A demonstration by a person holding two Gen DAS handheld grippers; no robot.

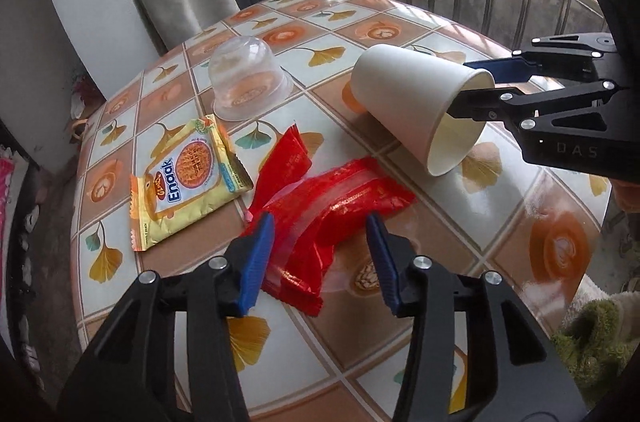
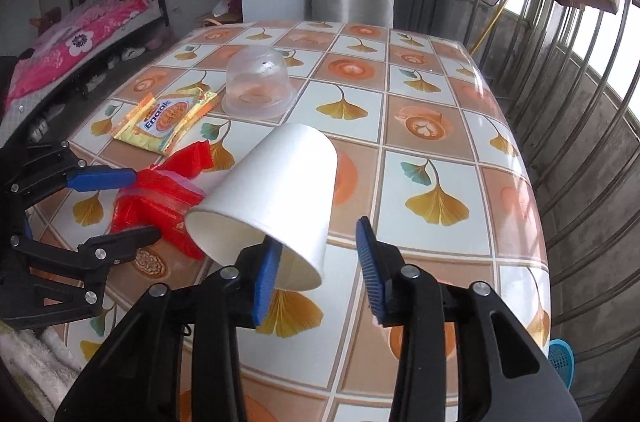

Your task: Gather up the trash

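Table (image 1: 500, 206): tiled ginkgo-and-coffee oilcloth; all the trash lies on it.
Paper cup (image 2: 280, 194): white, tipped, mouth toward me; in the right wrist view it is at 10 o'clock of centre.
My right gripper (image 2: 320, 262): jaws apart, left finger inside the cup's rim, right finger well clear; nothing pinched.
Red wrapper (image 1: 320, 206): crumpled, centre of the left wrist view.
My left gripper (image 1: 320, 254): jaws apart, straddling the red wrapper, pads not pressing.
Clear plastic cup (image 1: 248, 78): upside down, 11 o'clock.
Yellow Enaak packet (image 1: 188, 178): flat, 9 o'clock.
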